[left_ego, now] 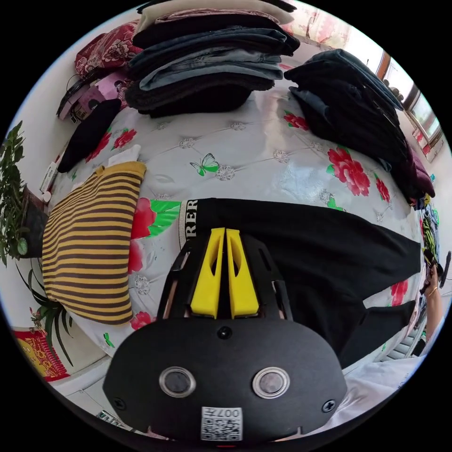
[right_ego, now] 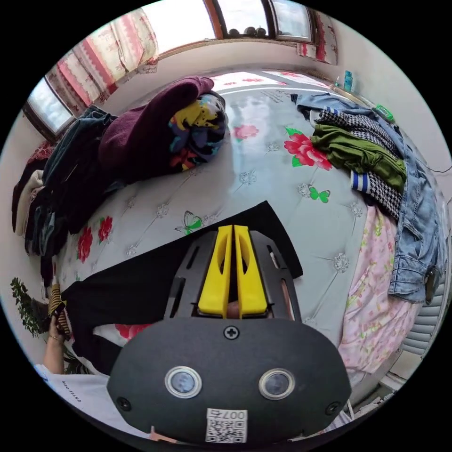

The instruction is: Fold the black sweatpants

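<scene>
The black sweatpants [left_ego: 310, 245] lie stretched across a floral bed cover, their white lettered waistband [left_ego: 189, 223] at the left. My left gripper [left_ego: 225, 231] has its yellow jaws shut on the fabric just beside the waistband. In the right gripper view the same sweatpants [right_ego: 141, 282] run from a leg hem [right_ego: 282, 235] back toward the person's hand [right_ego: 54, 325]. My right gripper [right_ego: 234, 228] is shut on that leg end. The second leg [left_ego: 376, 325] lies nearer the bed edge. The near edges of the pants are hidden under both gripper bodies.
A yellow and brown striped sweater [left_ego: 89, 249] lies folded left of the waistband. Stacks of folded clothes [left_ego: 207, 61] and a dark heap [left_ego: 353, 103] sit at the far side. Loose garments [right_ego: 372, 155] and a maroon bundle [right_ego: 155, 127] lie beyond the leg end. A plant [left_ego: 14, 202] stands beside the bed.
</scene>
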